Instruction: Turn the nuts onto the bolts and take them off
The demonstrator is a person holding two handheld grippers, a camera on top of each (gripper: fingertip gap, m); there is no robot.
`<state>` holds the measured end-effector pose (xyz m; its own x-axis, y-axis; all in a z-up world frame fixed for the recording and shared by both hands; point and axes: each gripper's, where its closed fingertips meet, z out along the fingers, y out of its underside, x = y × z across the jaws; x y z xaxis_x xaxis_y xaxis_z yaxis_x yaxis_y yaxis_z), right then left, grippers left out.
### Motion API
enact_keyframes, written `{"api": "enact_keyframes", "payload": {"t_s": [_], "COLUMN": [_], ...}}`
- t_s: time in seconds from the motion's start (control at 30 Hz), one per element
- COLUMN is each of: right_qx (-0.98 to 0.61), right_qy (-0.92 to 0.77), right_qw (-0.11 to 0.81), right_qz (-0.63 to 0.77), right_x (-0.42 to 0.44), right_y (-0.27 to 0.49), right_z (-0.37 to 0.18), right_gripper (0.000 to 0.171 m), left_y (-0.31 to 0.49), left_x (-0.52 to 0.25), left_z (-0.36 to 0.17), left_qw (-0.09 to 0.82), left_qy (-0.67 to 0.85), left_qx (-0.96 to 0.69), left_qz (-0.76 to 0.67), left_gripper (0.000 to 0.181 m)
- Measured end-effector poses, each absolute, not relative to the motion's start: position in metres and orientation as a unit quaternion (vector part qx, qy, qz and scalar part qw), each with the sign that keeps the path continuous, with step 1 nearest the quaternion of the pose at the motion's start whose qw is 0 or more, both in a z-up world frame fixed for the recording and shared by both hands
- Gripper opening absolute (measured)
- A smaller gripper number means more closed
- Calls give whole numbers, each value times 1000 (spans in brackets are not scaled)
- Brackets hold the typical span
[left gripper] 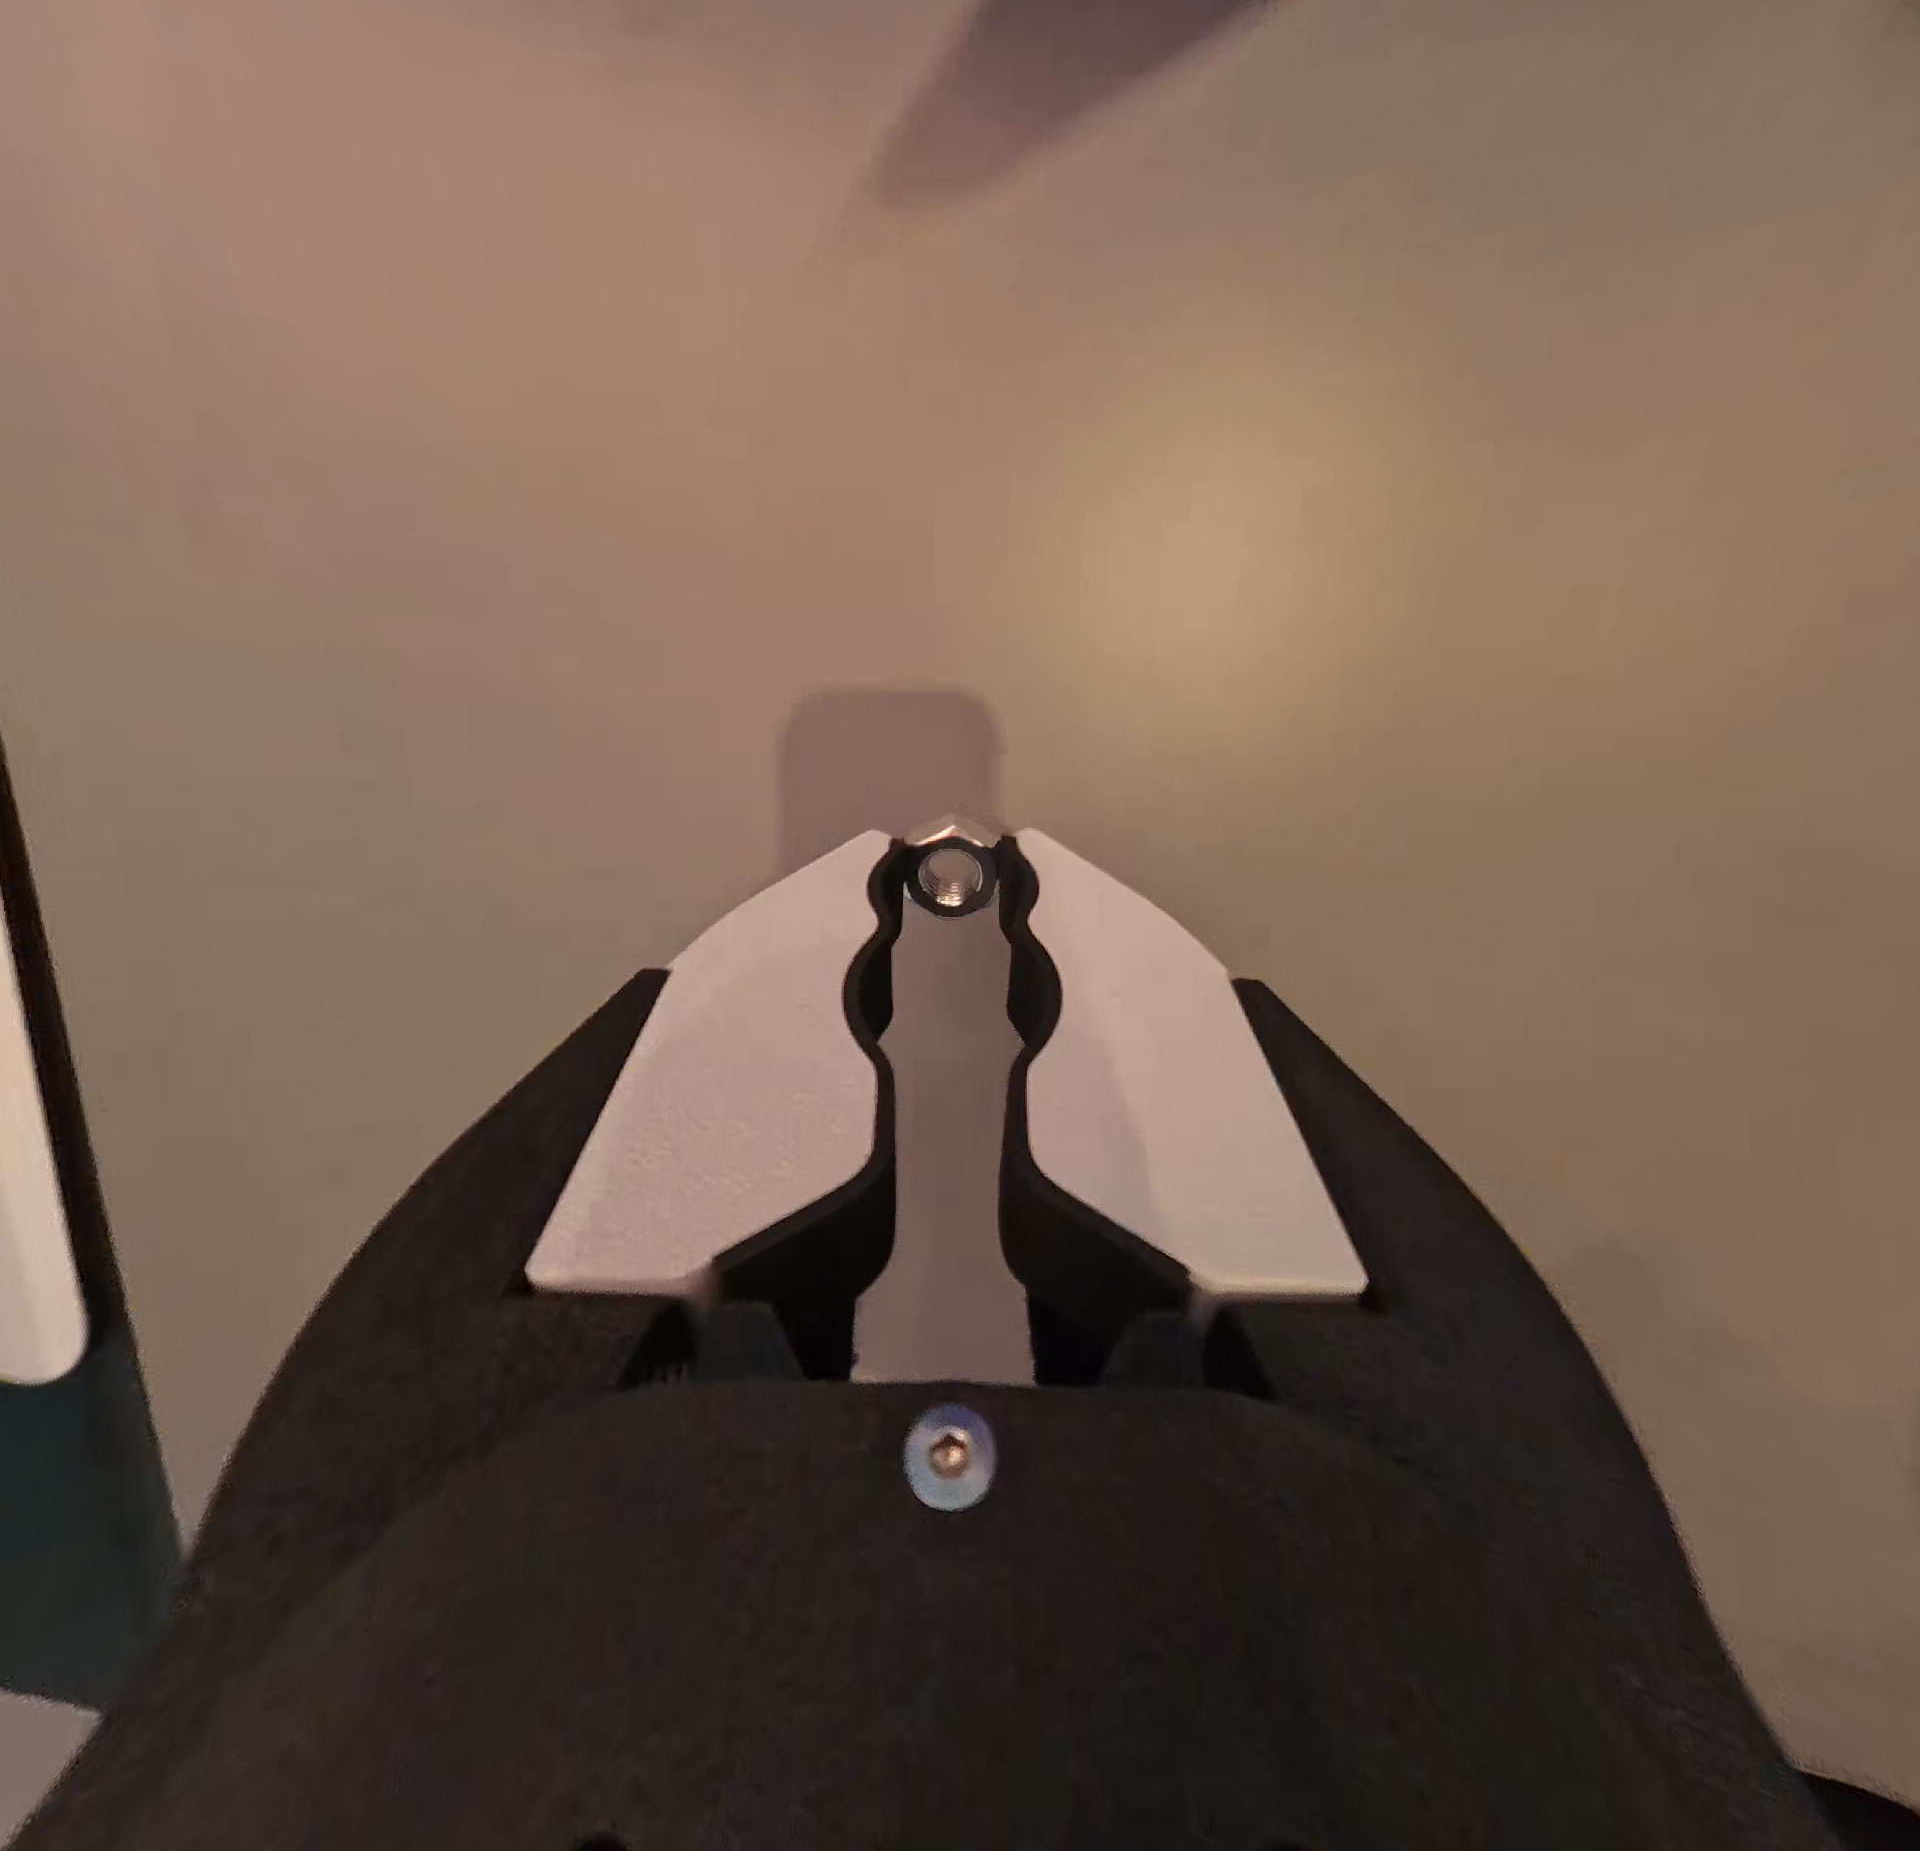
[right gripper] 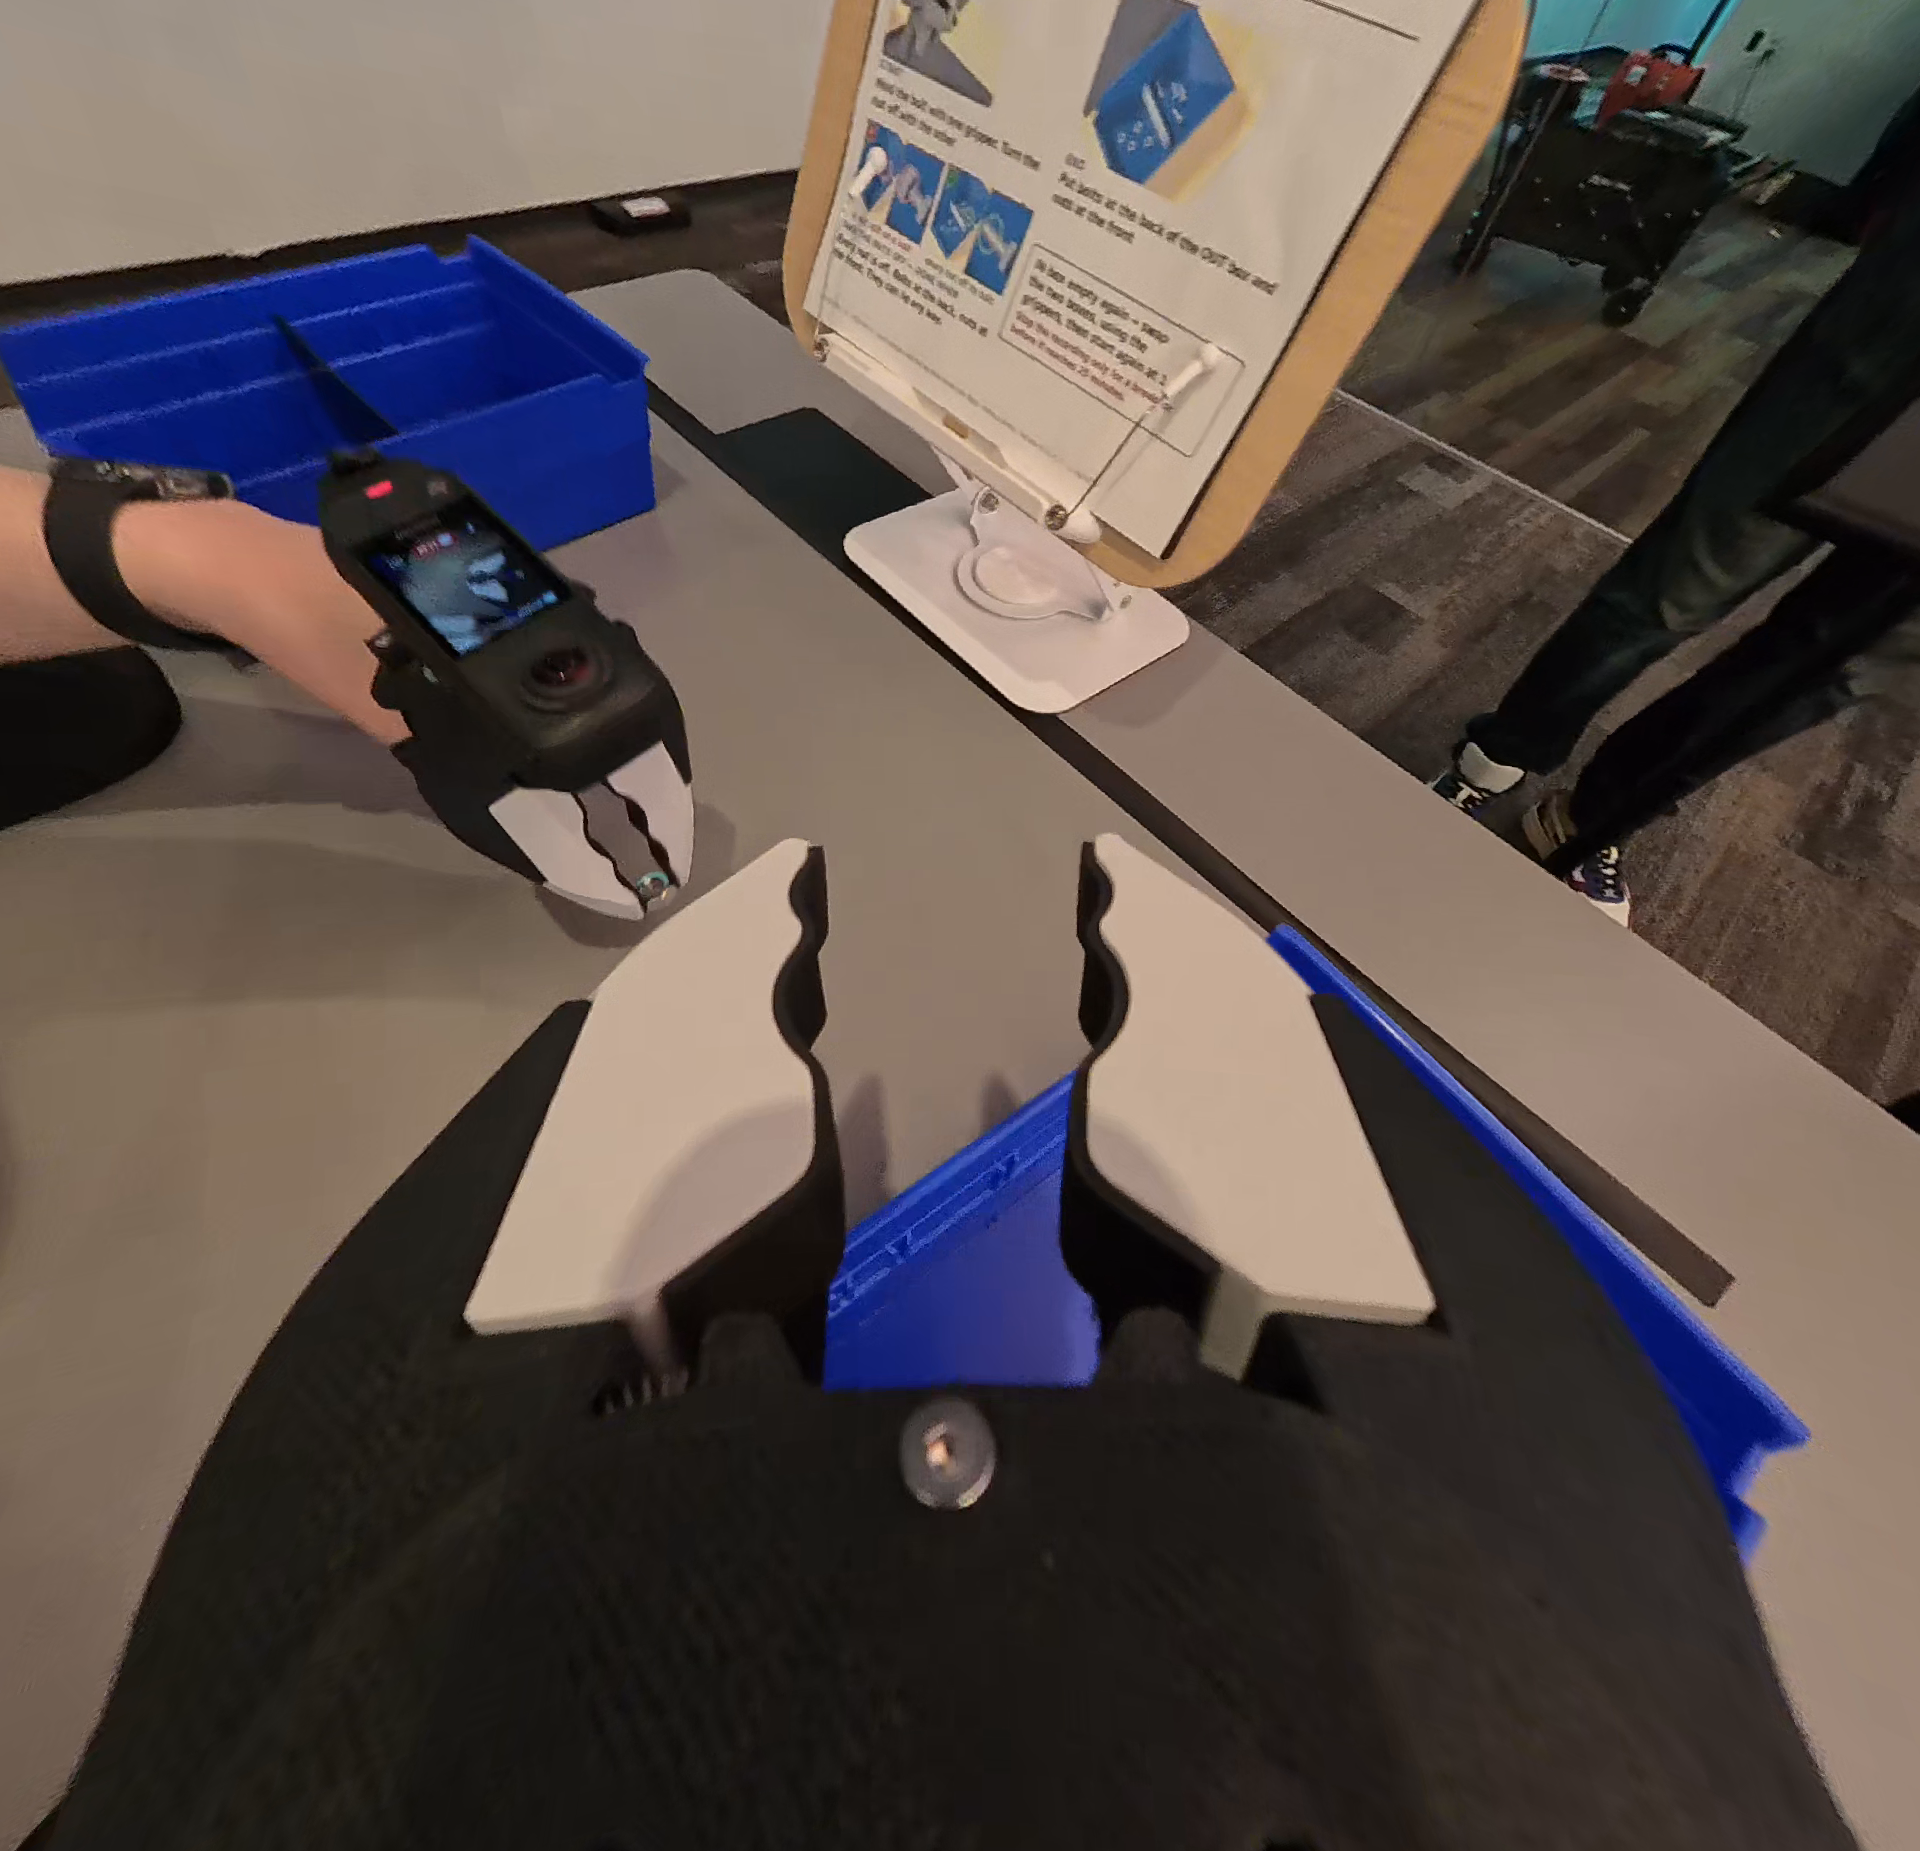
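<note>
My left gripper (left gripper: 949, 866) is shut on a small silver hex nut (left gripper: 954, 876), pinched between its fingertips just above the grey table. It also shows in the right wrist view (right gripper: 652, 892), pointing down at the table, with the nut (right gripper: 652, 883) at its tips. My right gripper (right gripper: 951, 856) is open and empty, held above the table to the right of the left one. No bolt is in view.
A blue divided bin (right gripper: 343, 378) stands at the table's far left. Another blue bin (right gripper: 1538, 1230) lies under my right gripper by the table's right edge. A white stand with an instruction sheet (right gripper: 1091, 243) stands at the back. A person's legs (right gripper: 1714, 575) are beyond the table. Across from one pair of fingers to the other is roughly 25 cm.
</note>
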<state>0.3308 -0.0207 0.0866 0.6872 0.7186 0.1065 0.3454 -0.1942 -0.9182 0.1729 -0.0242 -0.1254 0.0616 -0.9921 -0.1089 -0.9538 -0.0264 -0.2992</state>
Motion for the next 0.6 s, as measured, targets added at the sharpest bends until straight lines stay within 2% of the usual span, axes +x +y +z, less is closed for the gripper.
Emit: {"api": "enact_keyframes", "payload": {"t_s": [0.2,0.5,0.6], "right_qx": [-760,-771,-769], "right_qy": [-325,-335,-335], "right_qw": [526,507,509], "right_qz": [201,192,193], "right_x": [347,344,346], "right_y": [-15,-10,-13], "right_z": [85,74,74], "right_gripper": [47,48,48], "left_y": [-27,-29,-27], "left_x": [174,174,176], "left_z": [-151,-163,-159], "left_qw": [97,83,100], "left_qy": [693,697,690], "left_qx": [-711,-709,-713], "left_qz": [-60,-73,-75], "left_gripper": [17,17,34]}}
